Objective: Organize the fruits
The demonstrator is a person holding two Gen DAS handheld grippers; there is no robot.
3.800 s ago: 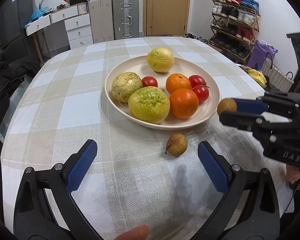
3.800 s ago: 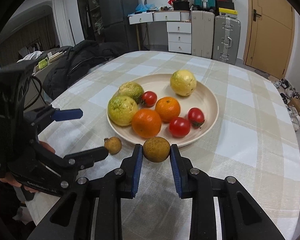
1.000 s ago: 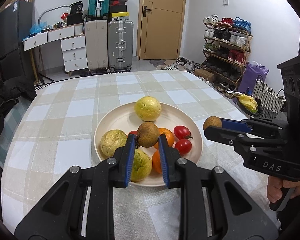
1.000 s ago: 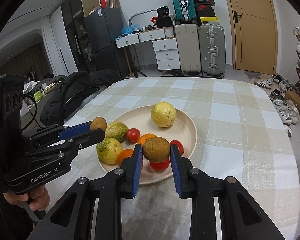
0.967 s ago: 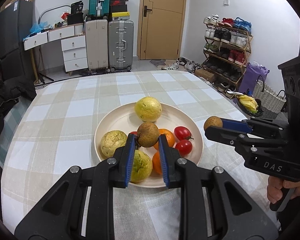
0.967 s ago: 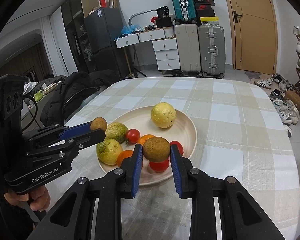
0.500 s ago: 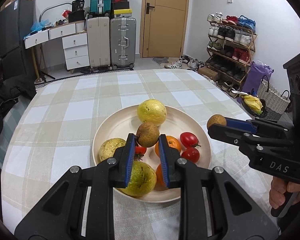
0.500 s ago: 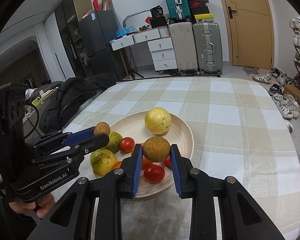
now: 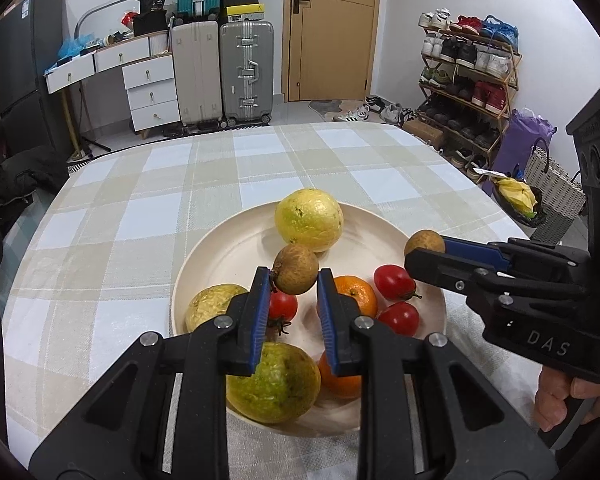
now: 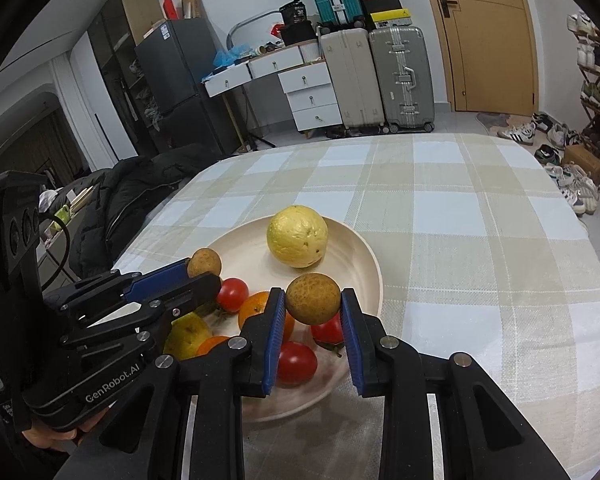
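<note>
A cream plate (image 9: 228, 252) on the checked tablecloth holds a yellow round fruit (image 9: 309, 219), two green-yellow fruits, oranges and several small tomatoes. My left gripper (image 9: 293, 280) is shut on a small brown fruit (image 9: 295, 269) and hovers above the plate's middle. My right gripper (image 10: 311, 300) is shut on another small brown fruit (image 10: 313, 299) over the plate's right side. In the left wrist view the right gripper (image 9: 422, 248) reaches in from the right with its fruit (image 9: 424, 242) over the rim. The right wrist view shows the left gripper (image 10: 204, 268) at the left, above the plate (image 10: 360, 256).
The round table's edge curves close on the right (image 10: 596, 264). A dark jacket (image 10: 132, 188) lies on a chair at the left. Suitcases (image 9: 246, 72), drawers and a shoe rack (image 9: 468, 76) stand farther back. A hand (image 9: 568, 396) holds the right gripper's handle.
Both grippers have moved forward and slightly down over the plate, each still carrying its brown fruit; the plate fruits now lie nearer and lower in both views.
</note>
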